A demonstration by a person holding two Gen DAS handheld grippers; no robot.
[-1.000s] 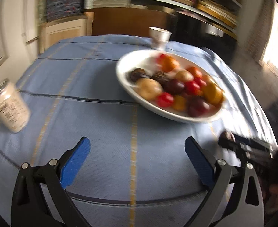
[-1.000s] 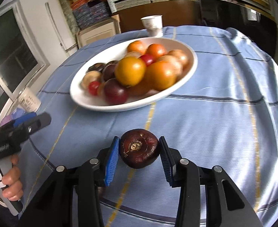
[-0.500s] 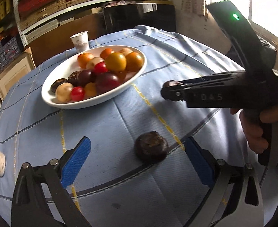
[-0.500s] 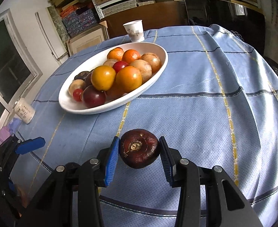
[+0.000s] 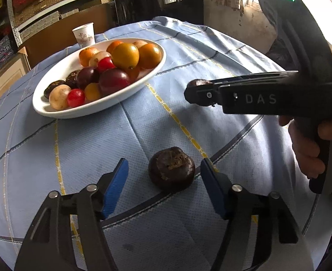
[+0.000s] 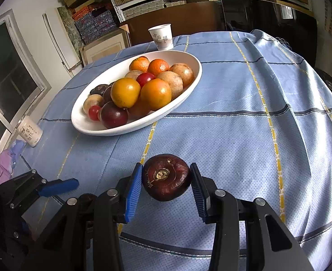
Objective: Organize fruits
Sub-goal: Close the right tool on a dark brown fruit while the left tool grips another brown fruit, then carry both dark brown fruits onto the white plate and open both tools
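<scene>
2 dark fruits are outside the white bowl (image 6: pixel 189 90). Right gripper (image 6: pixel 166 186) clamps 1 dark red fruit (image 6: pixel 166 177) between its blue pads, above the blue tablecloth (image 6: pixel 233 135). Left gripper (image 5: pixel 164 180) straddles 1 dark brown fruit (image 5: pixel 171 168) lying on the cloth; its jaws have just been closing, pads not touching it.

Left gripper (image 5: pixel 163 180) swung from white fruit bowl (image 5: pixel 53 110) toward dark brown fruit (image 5: pixel 171 168) on blue tablecloth (image 5: pixel 98 140); jaws just closing, fruit between, pads not touching.
</scene>
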